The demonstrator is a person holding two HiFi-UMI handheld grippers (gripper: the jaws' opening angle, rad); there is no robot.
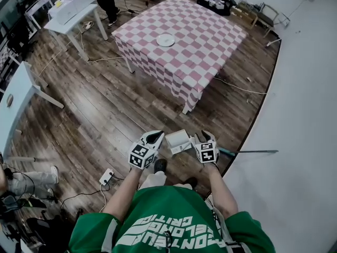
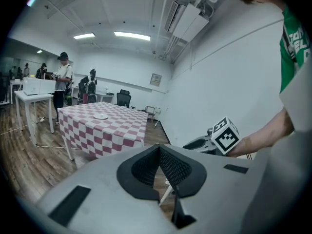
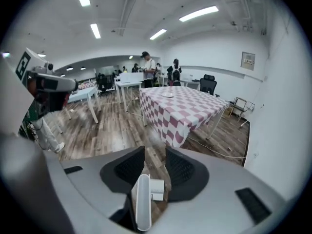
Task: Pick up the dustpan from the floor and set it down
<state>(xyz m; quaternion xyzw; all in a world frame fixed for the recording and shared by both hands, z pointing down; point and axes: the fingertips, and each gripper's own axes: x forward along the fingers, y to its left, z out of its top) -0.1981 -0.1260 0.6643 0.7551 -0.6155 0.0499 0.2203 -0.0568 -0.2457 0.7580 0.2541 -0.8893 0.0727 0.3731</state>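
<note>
Right gripper (image 3: 155,152) grasps the white dustpan (image 3: 142,204) by its edge, apparently held clear of the floor (image 1: 105,104) for setting down; left gripper (image 2: 159,149) clenched, empty.

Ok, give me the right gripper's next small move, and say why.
Probably lower the right gripper gently toward the wooden floor and only then release. The white dustpan stands between its jaws, apparently gripped and carried above the boards, so setting it down is the step left.
</note>
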